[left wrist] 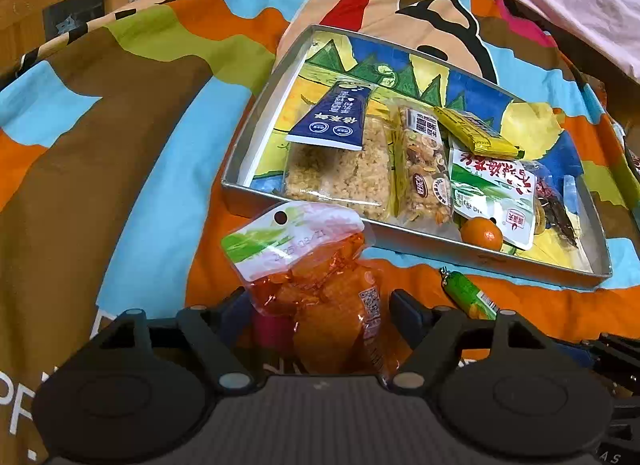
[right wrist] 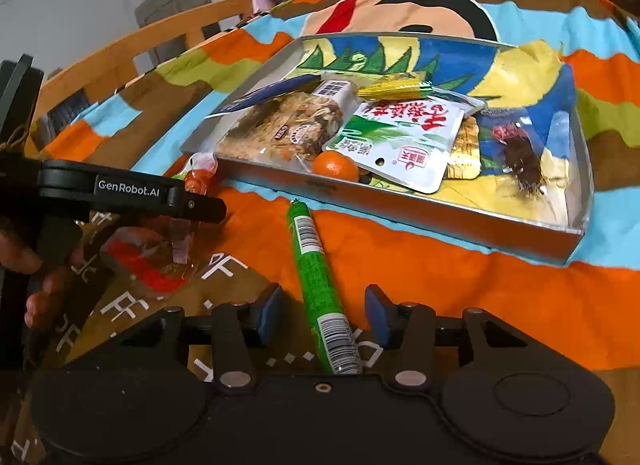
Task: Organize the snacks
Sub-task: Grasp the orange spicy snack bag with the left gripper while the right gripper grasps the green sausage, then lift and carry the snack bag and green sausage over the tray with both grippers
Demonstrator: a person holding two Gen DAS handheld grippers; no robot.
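Snacks half sorted into a tray on a colourful blanket

The left gripper point(left wrist: 322, 305) has jaws wide around an orange packet point(left wrist: 320, 285); the right gripper point(right wrist: 323, 315) straddles a green sausage stick point(right wrist: 318, 285) without touching, near the tray point(right wrist: 440, 221).

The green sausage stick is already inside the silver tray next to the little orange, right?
Not quite. The green sausage stick lies outside the silver tray, on the colourful blanket, between the right tongs. The little orange is in the tray. The right wrist view shows it.
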